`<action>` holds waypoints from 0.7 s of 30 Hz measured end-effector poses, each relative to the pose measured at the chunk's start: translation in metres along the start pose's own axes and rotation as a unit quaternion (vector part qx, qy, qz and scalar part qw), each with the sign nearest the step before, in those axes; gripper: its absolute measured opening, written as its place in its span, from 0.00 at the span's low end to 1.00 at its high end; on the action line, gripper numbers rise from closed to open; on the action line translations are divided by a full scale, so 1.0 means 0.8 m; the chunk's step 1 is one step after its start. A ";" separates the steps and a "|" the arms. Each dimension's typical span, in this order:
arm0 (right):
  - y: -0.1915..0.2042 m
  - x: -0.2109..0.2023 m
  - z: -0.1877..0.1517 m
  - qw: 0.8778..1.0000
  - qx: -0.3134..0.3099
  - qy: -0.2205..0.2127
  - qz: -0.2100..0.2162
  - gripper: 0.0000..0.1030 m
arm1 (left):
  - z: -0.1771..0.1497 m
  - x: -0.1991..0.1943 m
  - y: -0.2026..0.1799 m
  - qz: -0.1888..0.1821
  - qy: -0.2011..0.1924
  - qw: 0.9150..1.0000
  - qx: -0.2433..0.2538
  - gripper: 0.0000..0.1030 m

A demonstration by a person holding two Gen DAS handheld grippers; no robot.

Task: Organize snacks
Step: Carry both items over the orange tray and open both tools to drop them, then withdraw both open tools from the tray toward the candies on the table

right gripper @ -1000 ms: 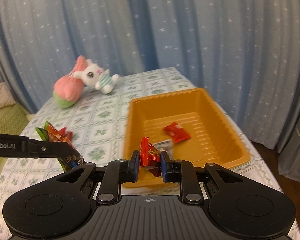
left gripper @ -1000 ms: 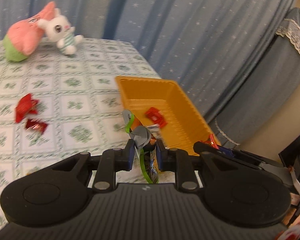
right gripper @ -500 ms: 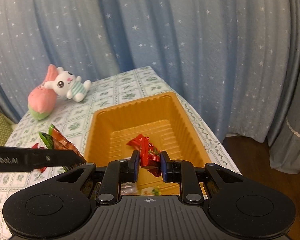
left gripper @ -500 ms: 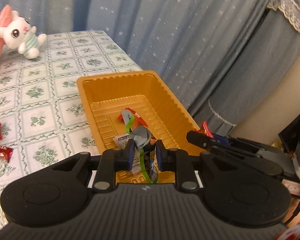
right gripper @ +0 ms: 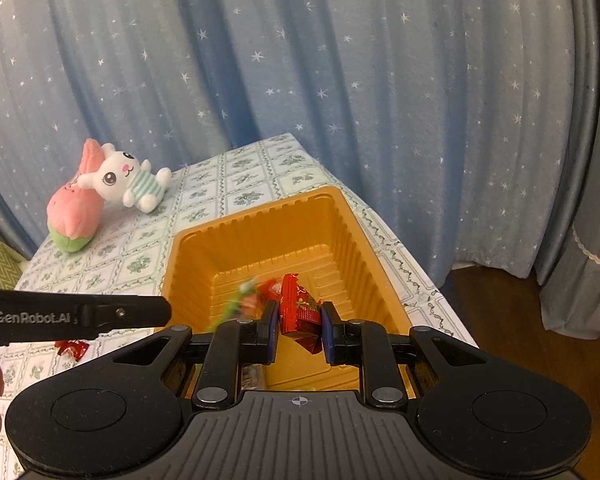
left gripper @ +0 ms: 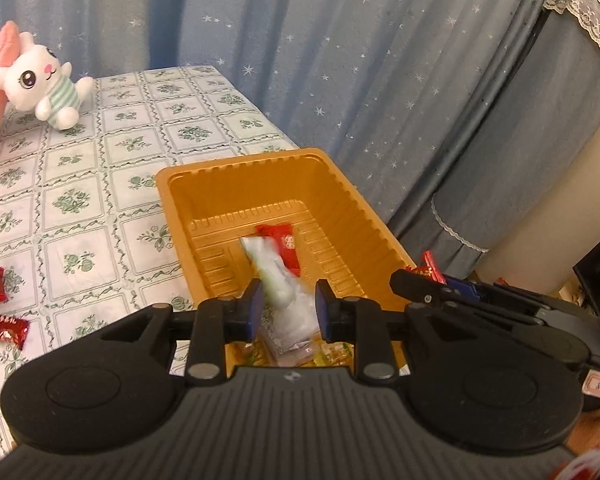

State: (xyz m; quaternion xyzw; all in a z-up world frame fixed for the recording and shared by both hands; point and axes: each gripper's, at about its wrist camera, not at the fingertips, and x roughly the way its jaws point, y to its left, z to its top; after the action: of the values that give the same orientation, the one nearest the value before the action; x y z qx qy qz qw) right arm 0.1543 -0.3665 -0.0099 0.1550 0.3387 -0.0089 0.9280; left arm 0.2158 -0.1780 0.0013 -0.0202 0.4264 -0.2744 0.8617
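An orange tray (left gripper: 236, 164) (right gripper: 260, 216) stands on the checked tablecloth with a red packet (left gripper: 284, 240) on its floor. My left gripper (left gripper: 288, 308) hangs over the tray's near end and its jaws are opening. A blurred white-and-green snack packet (left gripper: 276, 276) (right gripper: 240, 300) is dropping between them, clear of the pads. My right gripper (right gripper: 299, 328) is shut on a red snack packet (right gripper: 300, 312) above the tray. In the left wrist view it comes in from the right as the right gripper (left gripper: 404, 280).
A white plush rabbit (left gripper: 44, 84) and a pink plush (right gripper: 74, 216) lie at the table's far end. Red candy packets (left gripper: 4, 328) lie on the cloth left of the tray. The table's edge runs close along the tray's right side, with blue curtains behind.
Both grippers have moved over the tray. The left jaws have parted and the green-and-white packet has slipped out of them toward the tray floor. The right grip is unchanged.
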 end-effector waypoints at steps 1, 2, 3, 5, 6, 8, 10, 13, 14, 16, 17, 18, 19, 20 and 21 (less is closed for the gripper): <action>0.001 0.001 0.000 1.000 0.000 0.001 0.001 0.21 | -0.002 -0.002 0.001 0.000 0.000 1.000 -0.002 0.23; 0.001 0.001 0.000 1.000 0.000 0.001 0.003 0.21 | -0.004 -0.003 0.003 0.001 0.000 1.000 -0.003 0.23; 0.001 0.001 0.000 1.000 0.000 0.002 0.004 0.21 | -0.006 -0.005 0.004 0.003 -0.001 1.000 -0.004 0.23; 0.001 0.002 0.001 1.000 0.001 0.003 0.006 0.21 | -0.010 -0.008 0.006 0.006 -0.003 1.000 -0.007 0.23; 0.001 0.003 0.001 1.000 0.002 0.003 0.006 0.21 | -0.012 -0.010 0.007 0.009 -0.005 1.000 -0.009 0.24; 0.001 0.004 0.003 1.000 0.003 0.003 0.009 0.21 | -0.016 -0.015 0.008 0.015 -0.010 1.000 -0.011 0.24; 0.001 0.006 0.005 1.000 0.002 0.004 0.012 0.21 | -0.019 -0.018 0.009 0.019 -0.015 1.000 -0.012 0.26; 0.001 0.012 0.010 1.000 0.006 0.002 0.023 0.21 | -0.024 -0.022 0.012 0.022 -0.023 0.999 -0.019 0.30; 0.001 0.015 0.012 1.000 0.008 0.000 0.031 0.21 | -0.026 -0.023 0.013 0.026 -0.025 0.999 -0.020 0.32; -0.001 0.021 0.017 0.999 0.016 0.004 0.041 0.22 | -0.030 -0.027 0.015 0.033 -0.029 0.999 -0.020 0.35; -0.003 0.022 0.020 0.999 0.022 0.005 0.043 0.24 | -0.033 -0.029 0.016 0.036 -0.031 0.999 -0.021 0.37; -0.004 0.021 0.022 0.999 0.027 0.002 0.044 0.39 | -0.036 -0.033 0.018 0.039 -0.033 0.998 -0.022 0.40; -0.006 0.017 0.023 0.999 0.031 -0.005 0.044 0.56 | -0.039 -0.036 0.019 0.041 -0.036 0.998 -0.023 0.44; -0.007 0.013 0.023 0.998 0.033 -0.012 0.042 0.60 | -0.042 -0.040 0.020 0.042 -0.040 0.998 -0.025 0.46; -0.007 0.009 0.024 0.998 0.033 -0.014 0.042 0.60 | -0.045 -0.044 0.021 0.043 -0.043 0.998 -0.027 0.48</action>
State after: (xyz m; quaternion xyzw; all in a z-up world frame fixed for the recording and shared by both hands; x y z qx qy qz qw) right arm 0.1710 -0.3772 -0.0024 0.1993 0.3183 0.0166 0.9267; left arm 0.1795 -0.1392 -0.0010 -0.0367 0.3971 -0.2243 0.8892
